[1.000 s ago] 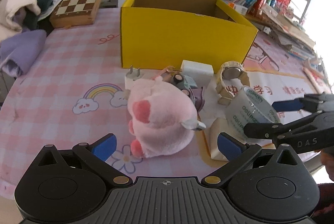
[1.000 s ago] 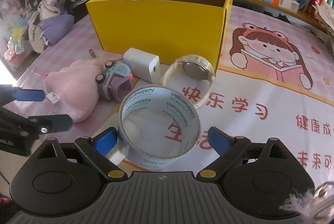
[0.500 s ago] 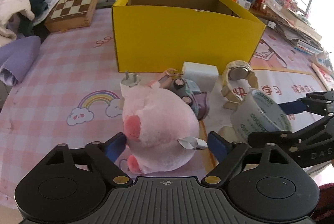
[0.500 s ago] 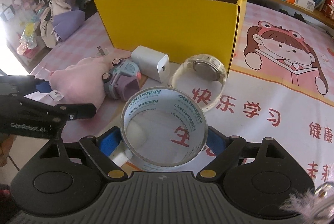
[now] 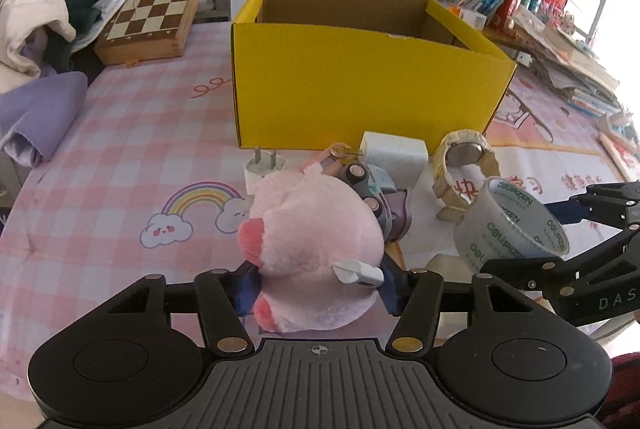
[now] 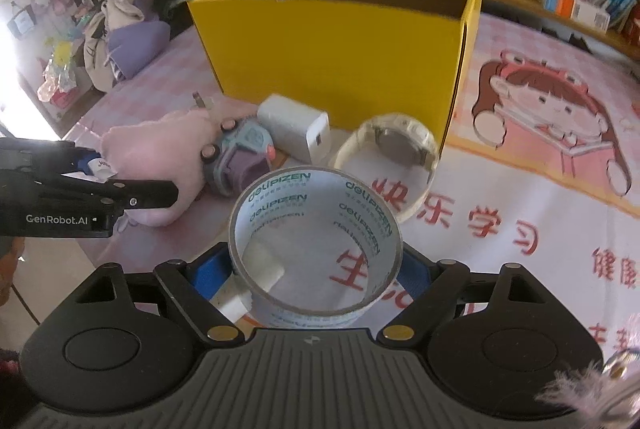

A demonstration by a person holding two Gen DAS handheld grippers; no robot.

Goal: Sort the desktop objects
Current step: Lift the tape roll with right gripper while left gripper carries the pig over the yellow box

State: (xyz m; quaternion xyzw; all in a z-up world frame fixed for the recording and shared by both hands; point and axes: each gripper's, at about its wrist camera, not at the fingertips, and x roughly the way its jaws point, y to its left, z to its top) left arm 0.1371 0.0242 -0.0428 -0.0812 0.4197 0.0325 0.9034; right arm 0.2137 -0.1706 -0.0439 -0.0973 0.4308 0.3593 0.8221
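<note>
Left fingers (image 5: 250, 289) closing, now flanking pink plush (image 5: 316, 249)

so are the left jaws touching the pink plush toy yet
Touching. In the left wrist view the blue pads of the closing left gripper press into both sides of the pink plush toy, with no gap showing.

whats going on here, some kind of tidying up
A person holds a gripper in each hand, sorting clutter on a pink checked tablecloth. The left gripper is closing its jaws around a pink plush toy. The right gripper has a roll of clear tape between its blue pads. A watch, a white charger and a toy car lie before the open yellow box.
</note>
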